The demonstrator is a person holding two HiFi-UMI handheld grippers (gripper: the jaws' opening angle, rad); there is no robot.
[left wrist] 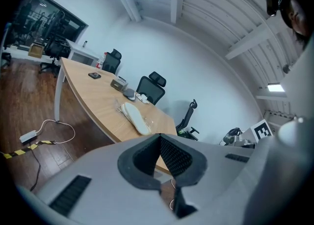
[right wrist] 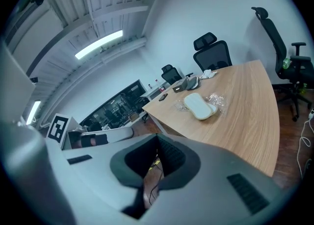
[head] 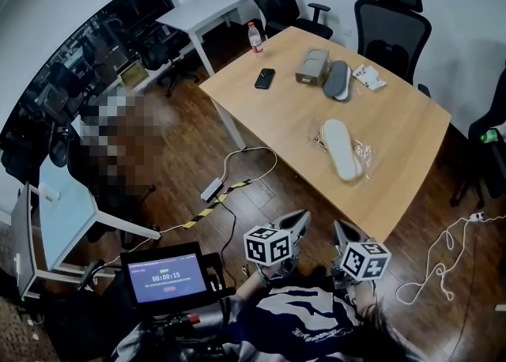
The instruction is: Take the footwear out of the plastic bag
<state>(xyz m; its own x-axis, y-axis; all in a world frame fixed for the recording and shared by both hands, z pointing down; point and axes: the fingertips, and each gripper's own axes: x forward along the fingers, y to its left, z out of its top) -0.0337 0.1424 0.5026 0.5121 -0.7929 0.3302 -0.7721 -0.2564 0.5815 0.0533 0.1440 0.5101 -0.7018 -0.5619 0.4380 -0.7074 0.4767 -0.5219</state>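
A pair of white slippers [head: 341, 149] lies sole-up in a clear plastic bag [head: 364, 148] on the wooden table [head: 411, 127], toward its near side. The slippers also show in the left gripper view [left wrist: 136, 117] and the right gripper view [right wrist: 198, 105]. My left gripper [head: 299, 219] and right gripper [head: 341, 228] are held side by side off the table's near corner, well short of the bag. Both are shut with nothing between the pads [left wrist: 169, 155] [right wrist: 169, 154].
Farther back on the table lie a grey pair of slippers [head: 337, 80], a small box [head: 312, 65], a black phone [head: 265, 77], a bottle [head: 255, 39] and a white packet [head: 368, 76]. Black office chairs [head: 391, 24] stand behind. Cables [head: 237, 179] cross the floor.
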